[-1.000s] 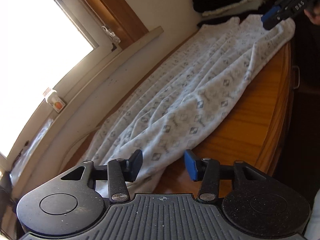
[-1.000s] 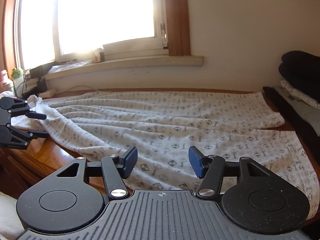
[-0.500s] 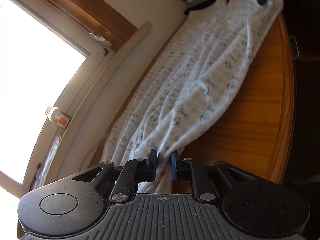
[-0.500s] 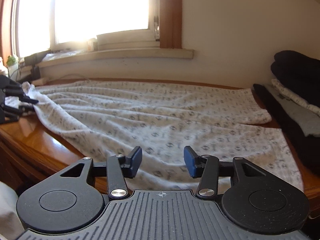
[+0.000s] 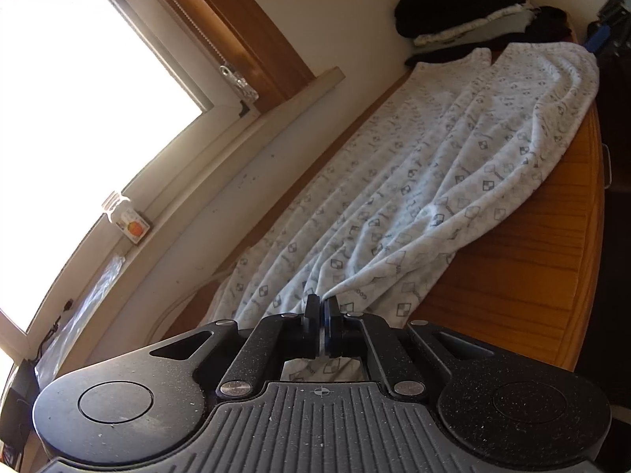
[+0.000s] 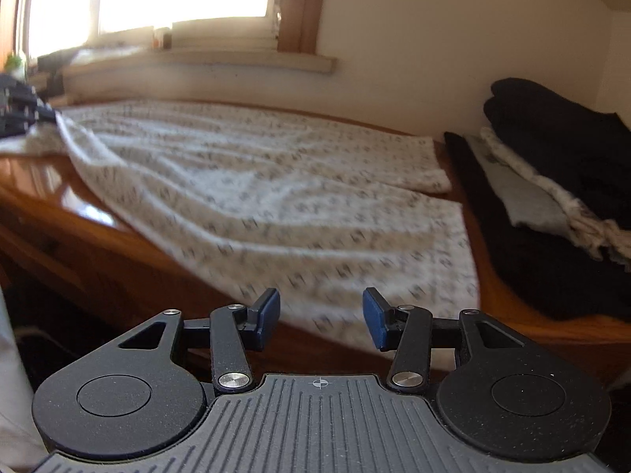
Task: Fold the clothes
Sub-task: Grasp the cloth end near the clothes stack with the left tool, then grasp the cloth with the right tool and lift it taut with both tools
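White patterned trousers (image 5: 434, 181) lie stretched along the wooden table (image 5: 532, 276), legs pointing toward the far end. My left gripper (image 5: 323, 307) is shut on the near end of the trousers, with cloth pinched between its pads. In the right wrist view the same trousers (image 6: 276, 197) spread across the table, and my right gripper (image 6: 321, 311) hangs open just off the table's front edge at the leg hems, holding nothing. The left gripper (image 6: 19, 110) shows at the far left of that view. The right gripper (image 5: 603, 31) appears small at the far end in the left wrist view.
A stack of folded dark and light clothes (image 6: 552, 181) sits at the table's right end, also seen as a stack (image 5: 469, 8) by the wall. A window sill (image 5: 197, 181) with a small jar (image 5: 126, 220) runs along the back. Bare wood (image 6: 59, 197) lies along the front edge.
My left gripper went from open to shut on the trousers' near end. The right gripper drew back and lower toward the table's front edge, staying open.
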`<state>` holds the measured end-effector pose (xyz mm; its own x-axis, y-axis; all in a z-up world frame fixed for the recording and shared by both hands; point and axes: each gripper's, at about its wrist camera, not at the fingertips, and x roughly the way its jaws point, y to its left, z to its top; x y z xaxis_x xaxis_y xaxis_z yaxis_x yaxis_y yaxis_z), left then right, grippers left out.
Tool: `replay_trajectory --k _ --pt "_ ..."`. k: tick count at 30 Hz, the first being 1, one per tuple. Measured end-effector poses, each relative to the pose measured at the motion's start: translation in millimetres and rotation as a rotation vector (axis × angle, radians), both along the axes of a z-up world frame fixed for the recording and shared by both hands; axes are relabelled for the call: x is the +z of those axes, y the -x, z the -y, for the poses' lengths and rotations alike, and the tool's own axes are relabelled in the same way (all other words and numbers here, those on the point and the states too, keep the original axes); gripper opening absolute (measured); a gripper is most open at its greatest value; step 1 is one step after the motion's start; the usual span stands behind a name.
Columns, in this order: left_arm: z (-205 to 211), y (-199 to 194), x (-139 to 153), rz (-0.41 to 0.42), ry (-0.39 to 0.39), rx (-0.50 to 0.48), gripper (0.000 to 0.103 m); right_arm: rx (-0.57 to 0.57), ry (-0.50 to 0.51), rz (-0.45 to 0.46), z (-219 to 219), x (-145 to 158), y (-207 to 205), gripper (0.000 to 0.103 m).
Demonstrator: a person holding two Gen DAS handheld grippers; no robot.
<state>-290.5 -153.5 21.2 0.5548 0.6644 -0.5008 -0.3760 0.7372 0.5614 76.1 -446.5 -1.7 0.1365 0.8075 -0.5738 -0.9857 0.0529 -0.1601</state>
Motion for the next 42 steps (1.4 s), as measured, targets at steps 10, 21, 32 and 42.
replay_trajectory --k 10,21,32,42 --pt "-12 -3 7 0.048 0.058 0.019 0.002 -0.016 0.053 0.222 0 -21 0 0.047" --pt "-21 -10 1 0.055 0.092 0.03 0.002 -0.006 0.103 0.438 -8 -41 6 0.047" --pt "-22 -11 4 0.066 0.113 0.018 0.002 -0.043 0.06 0.487 -6 -21 -5 0.003" --pt "-63 -27 50 0.18 0.079 0.023 0.001 0.014 -0.016 0.673 -82 73 -34 0.002"
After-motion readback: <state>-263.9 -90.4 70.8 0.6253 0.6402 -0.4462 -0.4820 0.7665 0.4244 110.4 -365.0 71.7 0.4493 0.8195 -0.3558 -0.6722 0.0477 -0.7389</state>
